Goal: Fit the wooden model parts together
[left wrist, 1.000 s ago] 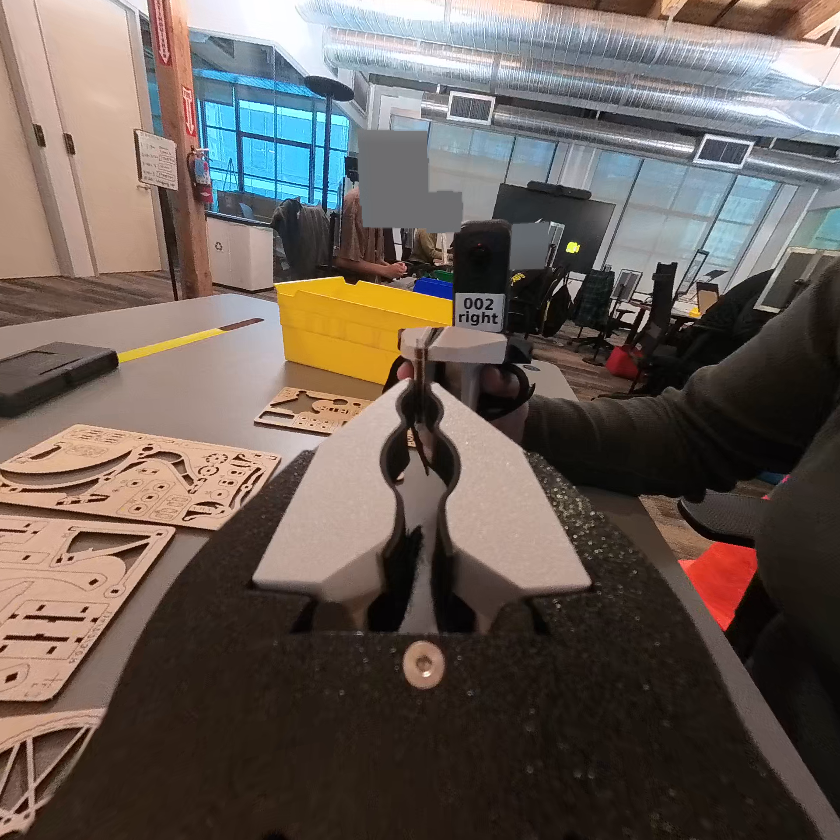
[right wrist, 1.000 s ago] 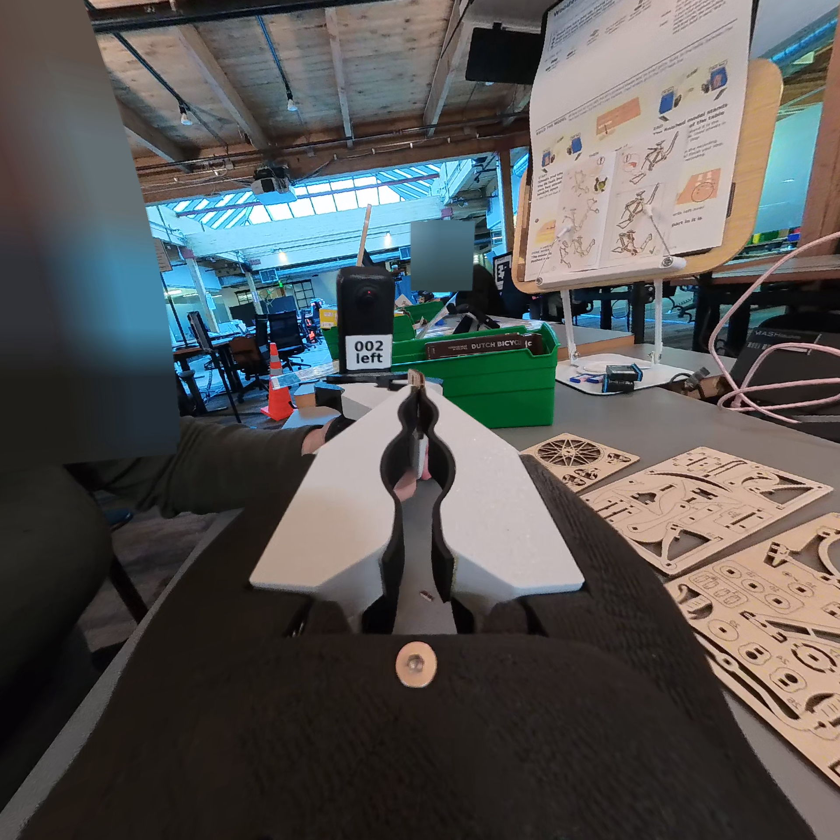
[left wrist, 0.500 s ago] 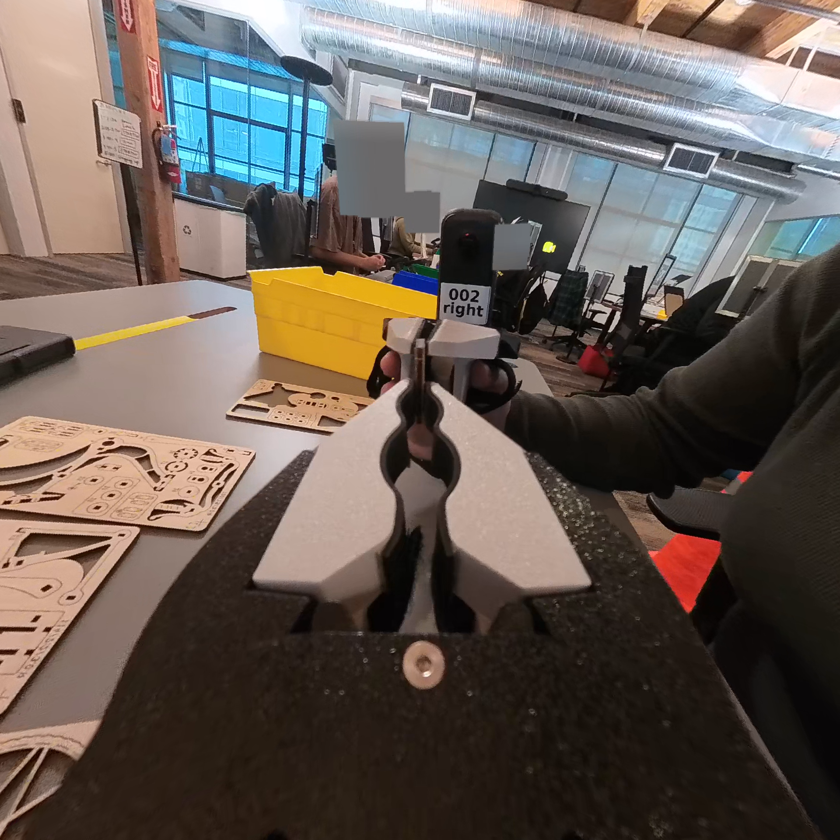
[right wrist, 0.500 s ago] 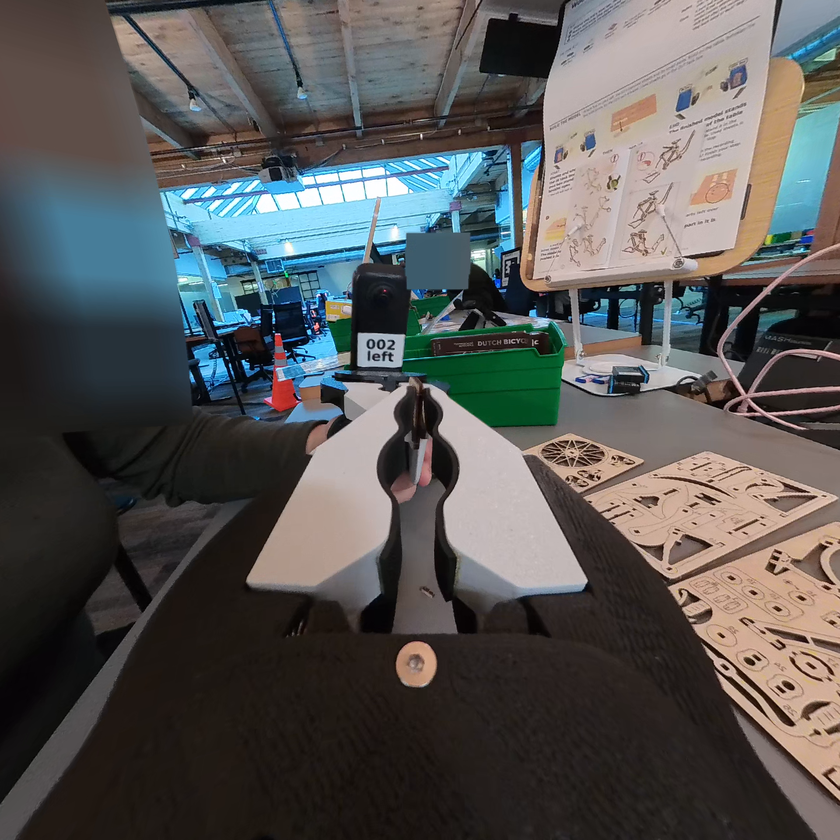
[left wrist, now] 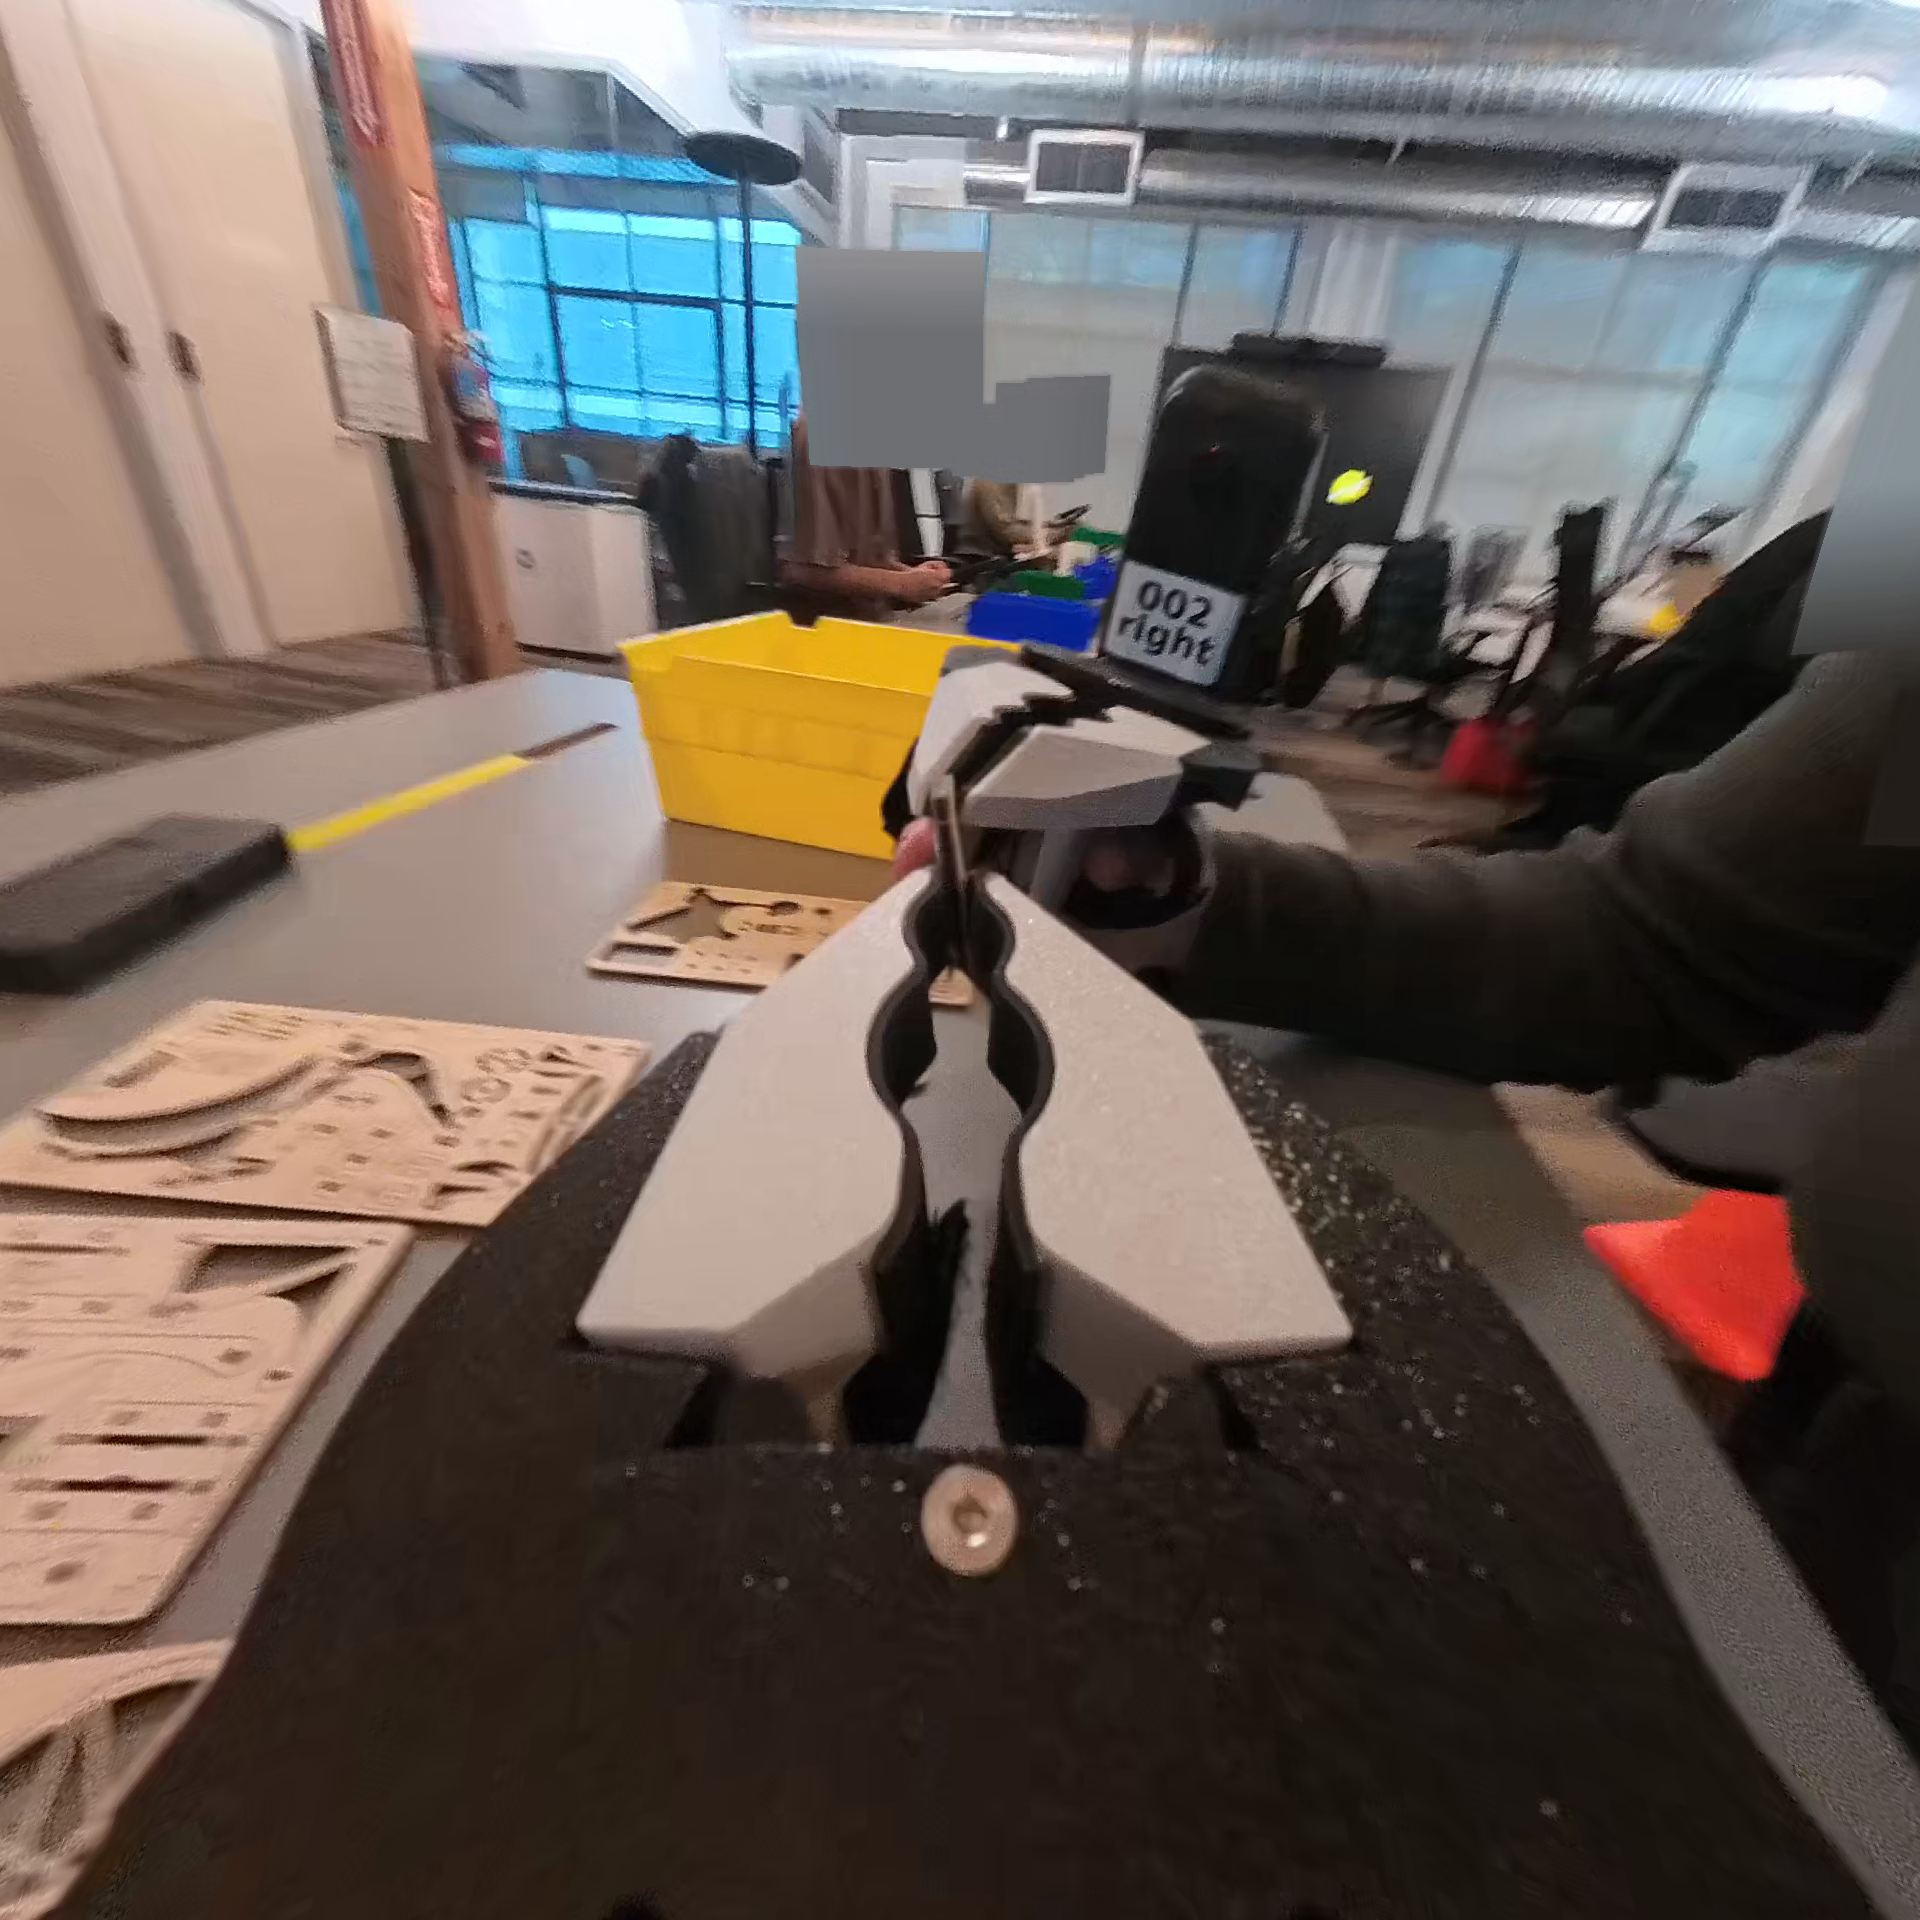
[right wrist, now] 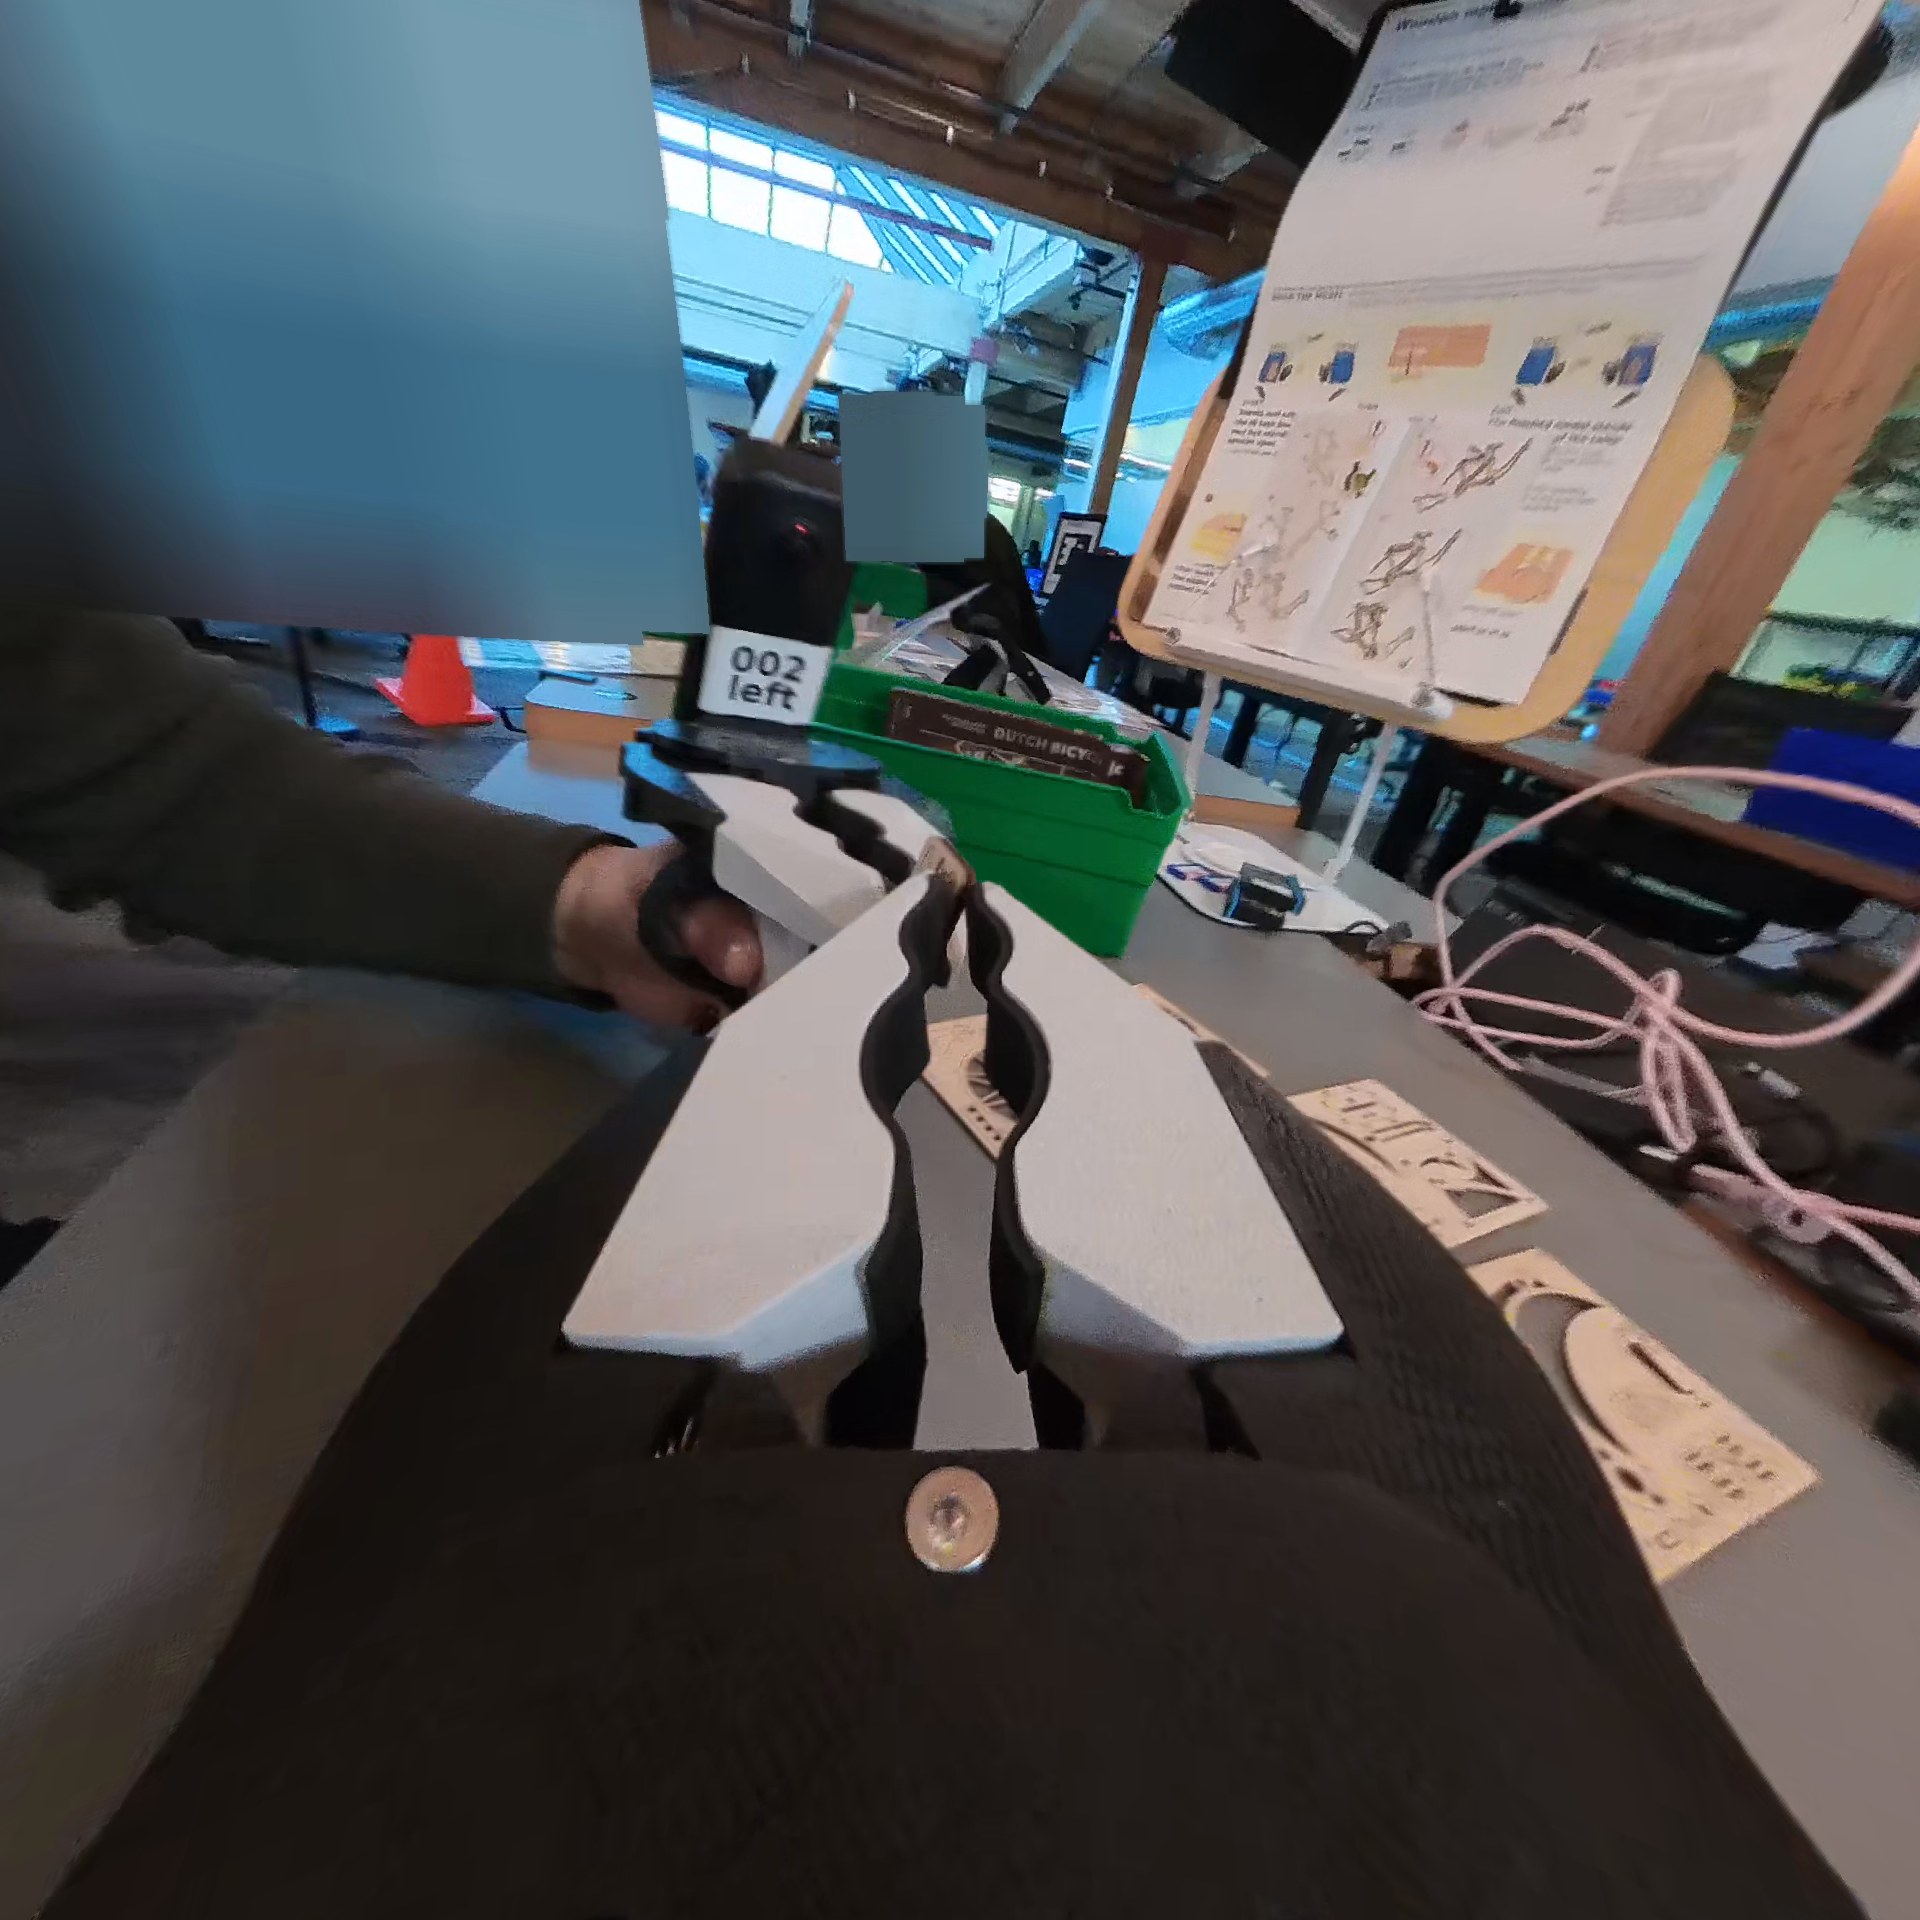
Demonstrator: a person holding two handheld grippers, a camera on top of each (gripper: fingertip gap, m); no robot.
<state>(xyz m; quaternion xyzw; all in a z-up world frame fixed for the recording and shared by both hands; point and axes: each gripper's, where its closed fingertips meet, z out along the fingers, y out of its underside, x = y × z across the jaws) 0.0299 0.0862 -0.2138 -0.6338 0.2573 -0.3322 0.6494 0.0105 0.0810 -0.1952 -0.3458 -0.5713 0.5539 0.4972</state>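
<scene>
Pinching both fingertips, a thin dark-edged wooden part (left wrist: 948, 862)

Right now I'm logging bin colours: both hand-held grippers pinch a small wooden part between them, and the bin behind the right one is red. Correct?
Not quite: the bin behind the right hand-held gripper is yellow, as the left wrist view shows. Both hand-held grippers do pinch the small wooden part.
</scene>
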